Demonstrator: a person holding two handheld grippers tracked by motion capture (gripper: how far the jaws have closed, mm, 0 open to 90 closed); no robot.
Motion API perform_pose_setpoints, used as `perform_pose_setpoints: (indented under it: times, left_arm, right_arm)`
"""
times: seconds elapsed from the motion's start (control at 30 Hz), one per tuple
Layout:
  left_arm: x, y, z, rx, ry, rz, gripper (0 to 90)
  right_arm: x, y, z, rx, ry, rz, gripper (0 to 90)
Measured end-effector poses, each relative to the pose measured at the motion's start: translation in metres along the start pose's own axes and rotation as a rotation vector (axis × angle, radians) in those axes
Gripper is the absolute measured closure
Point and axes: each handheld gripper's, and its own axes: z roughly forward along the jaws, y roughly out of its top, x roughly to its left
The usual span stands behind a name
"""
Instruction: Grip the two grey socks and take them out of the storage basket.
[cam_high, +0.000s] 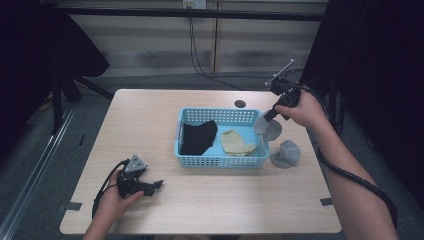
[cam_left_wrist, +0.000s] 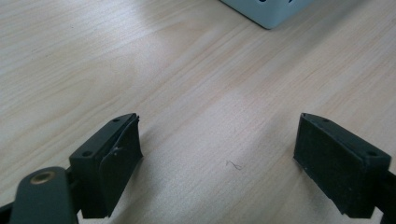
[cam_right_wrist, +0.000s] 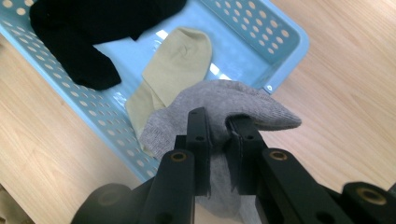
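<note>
High view first: my right gripper (cam_high: 266, 122) pinches a grey sock (cam_right_wrist: 219, 107) above the blue basket's (cam_high: 220, 161) right rim, another grey sock (cam_high: 286, 153) lying just outside. My left gripper (cam_left_wrist: 219, 154) rests jaws spread on the bare wooden table (cam_high: 150, 120), with room around.

A lab-like recording room: black curtains (cam_high: 30, 45) flank a bare wooden table (cam_high: 150, 125), cables (cam_high: 197, 55) hanging behind.

Dim, soft overhead light; dark surroundings, slightly soft focus, faint shadows.
</note>
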Motion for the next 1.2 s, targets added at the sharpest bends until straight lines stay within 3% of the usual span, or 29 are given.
perform_pose_setpoints:
  times: [0.73, 1.2]
  left_arm:
    - [0.0, 0.0, 0.0, -0.002, 0.004, 0.001, 14.2]
    - [0.0, 0.0, 0.0, -0.004, 0.004, 0.001, 14.2]
  right_arm:
    - [-0.025, -0.024, -0.003, 0.003, -0.017, 0.051, 80.1]
    - [-0.036, -0.036, 0.009, 0.025, -0.031, 0.067, 79.8]
